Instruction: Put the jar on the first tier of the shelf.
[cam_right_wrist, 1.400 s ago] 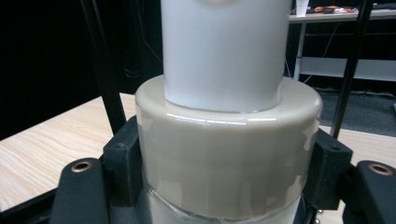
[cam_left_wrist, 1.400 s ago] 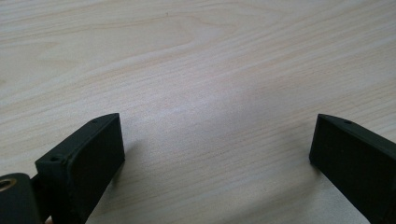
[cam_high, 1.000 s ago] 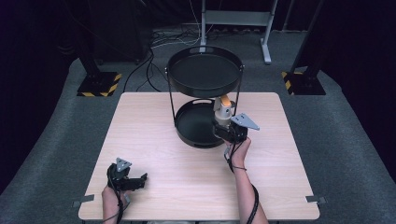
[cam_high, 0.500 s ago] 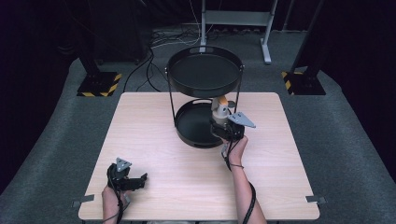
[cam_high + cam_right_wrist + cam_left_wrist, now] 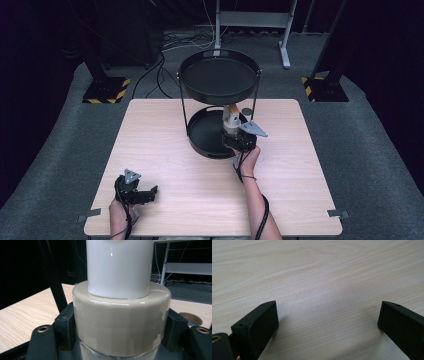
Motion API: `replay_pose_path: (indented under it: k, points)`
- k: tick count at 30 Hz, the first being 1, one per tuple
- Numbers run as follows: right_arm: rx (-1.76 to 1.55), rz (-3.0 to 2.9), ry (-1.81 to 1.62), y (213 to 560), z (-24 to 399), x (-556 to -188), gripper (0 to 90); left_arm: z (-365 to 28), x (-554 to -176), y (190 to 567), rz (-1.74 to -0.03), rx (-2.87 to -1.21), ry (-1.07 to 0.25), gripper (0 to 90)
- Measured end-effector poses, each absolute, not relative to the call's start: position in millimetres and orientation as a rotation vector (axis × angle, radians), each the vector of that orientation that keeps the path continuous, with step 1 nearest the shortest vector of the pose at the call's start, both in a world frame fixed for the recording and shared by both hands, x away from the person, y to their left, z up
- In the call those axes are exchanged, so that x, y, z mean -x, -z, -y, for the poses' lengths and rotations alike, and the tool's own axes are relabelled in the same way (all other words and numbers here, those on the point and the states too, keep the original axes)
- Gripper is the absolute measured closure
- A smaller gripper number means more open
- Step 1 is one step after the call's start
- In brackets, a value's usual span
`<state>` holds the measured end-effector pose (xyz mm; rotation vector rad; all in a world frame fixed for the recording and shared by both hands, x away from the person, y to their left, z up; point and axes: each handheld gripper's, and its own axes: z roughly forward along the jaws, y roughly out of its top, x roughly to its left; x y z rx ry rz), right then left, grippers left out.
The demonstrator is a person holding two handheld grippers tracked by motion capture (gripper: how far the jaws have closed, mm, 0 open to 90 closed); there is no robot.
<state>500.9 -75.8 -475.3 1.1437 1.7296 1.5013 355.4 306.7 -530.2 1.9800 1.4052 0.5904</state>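
At about 7 o'clock on the table (image 5: 165, 150), the left gripper (image 5: 145, 192) rests with its jaws spread wide over bare wood. At the table's centre stands a two-tier black rack (image 5: 218, 80). At 3 o'clock of its lower tray (image 5: 202, 135), the right gripper (image 5: 233, 131) pinches a bottle (image 5: 120, 312) with a beige collar and white top, over the tray's rim.

A light wooden table (image 5: 165, 150) stood on grey carpet (image 5: 60, 145) in a dark room. Beyond its far edge lay cables (image 5: 170, 47), a grey metal frame (image 5: 250, 20) and 2 hazard-striped bases (image 5: 106, 91)
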Motion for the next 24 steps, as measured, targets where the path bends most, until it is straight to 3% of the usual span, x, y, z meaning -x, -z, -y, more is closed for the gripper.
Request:
replay_pose_path:
  k: [24]
  points:
    - [-1.148, -1.800, -1.447, 498, 61, -511, 28.4, -307, -355, 530, -1.405, -1.980, -0.591, 2.7]
